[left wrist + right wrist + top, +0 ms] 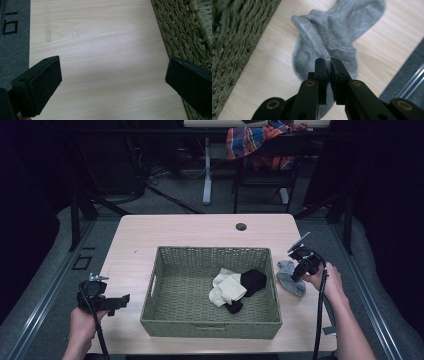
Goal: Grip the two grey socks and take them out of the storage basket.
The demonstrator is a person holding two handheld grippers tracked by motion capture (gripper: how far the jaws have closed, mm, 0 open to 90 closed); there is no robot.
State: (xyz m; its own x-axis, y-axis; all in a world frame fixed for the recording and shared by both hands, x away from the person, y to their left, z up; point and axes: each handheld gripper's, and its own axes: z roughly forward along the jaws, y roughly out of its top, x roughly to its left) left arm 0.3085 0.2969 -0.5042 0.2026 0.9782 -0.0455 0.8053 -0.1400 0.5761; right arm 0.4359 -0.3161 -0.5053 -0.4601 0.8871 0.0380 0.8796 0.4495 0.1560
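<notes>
A grey sock (290, 279) lies on the wooden table (200, 232), just right of the woven green basket (210, 322). My right gripper (298, 272) is down on the sock's near end. In the right gripper view the jaws of that gripper (329, 61) stand almost together, pinching a raised fold of the grey sock (329, 32), with the basket (234, 42) to their left. Inside the basket lie a cream sock (227, 290) and a black sock (253, 280). My left gripper (120, 301) is held left of the basket, and in its own view it (112, 82) stands open over bare wood.
The basket wall (180, 27) is close to the left gripper's right jaw. The table edge and grey floor (407, 75) lie just right of the grey sock. A cable hole (241, 226) is at the table's far side. A chair with plaid cloth (260, 142) stands beyond.
</notes>
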